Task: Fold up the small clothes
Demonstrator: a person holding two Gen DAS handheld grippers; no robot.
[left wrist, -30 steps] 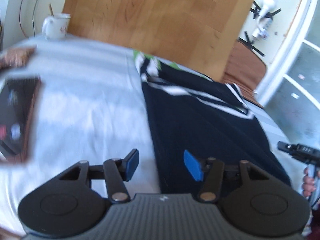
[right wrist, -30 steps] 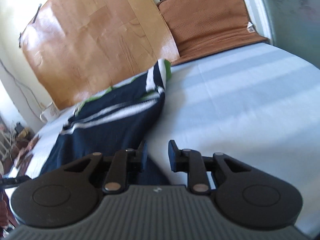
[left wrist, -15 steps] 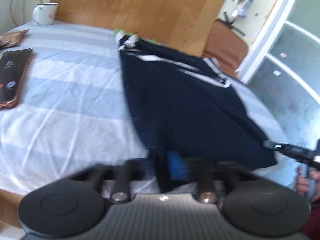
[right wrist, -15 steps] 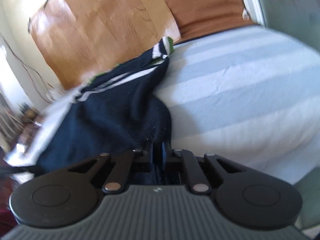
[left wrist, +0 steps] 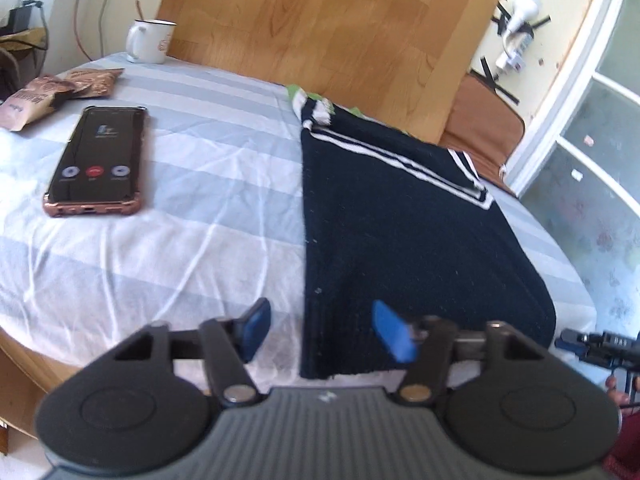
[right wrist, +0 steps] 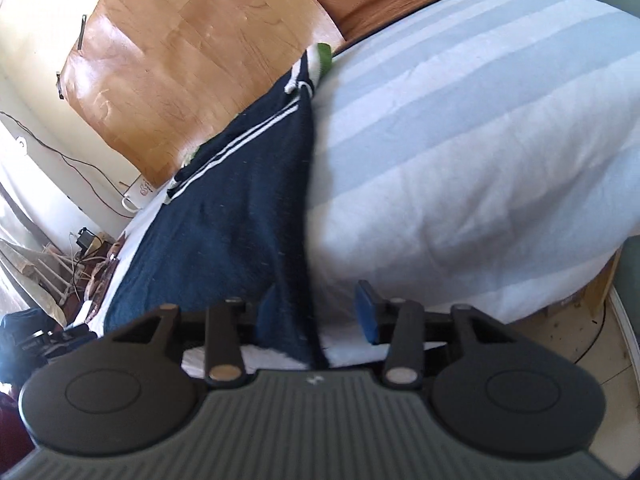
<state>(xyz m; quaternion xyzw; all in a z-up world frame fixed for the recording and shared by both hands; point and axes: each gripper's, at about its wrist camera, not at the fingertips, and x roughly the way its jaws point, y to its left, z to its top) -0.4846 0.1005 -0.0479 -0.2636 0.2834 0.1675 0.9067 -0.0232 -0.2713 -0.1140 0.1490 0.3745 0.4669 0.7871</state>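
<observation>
A navy garment (left wrist: 400,224) with white stripes and a green trim at its far end lies flat on the striped blue-and-white cloth (left wrist: 200,200). My left gripper (left wrist: 320,330) is open, its blue pads astride the garment's near left corner. In the right wrist view the same garment (right wrist: 240,208) runs away from me, and my right gripper (right wrist: 316,316) is open with its pads either side of the near right corner. The right gripper's tip also shows in the left wrist view (left wrist: 592,346).
A phone (left wrist: 98,160) with a lit screen lies on the cloth at the left, with snack packets (left wrist: 52,92) and a white mug (left wrist: 150,42) behind it. A wooden board (left wrist: 320,40) stands at the back. The table's near edge (right wrist: 592,292) drops off to the right.
Both grippers were shut on the garment's near corners half a second ago and have now opened. The garment has been pulled nearer and lies flatter and straighter.
</observation>
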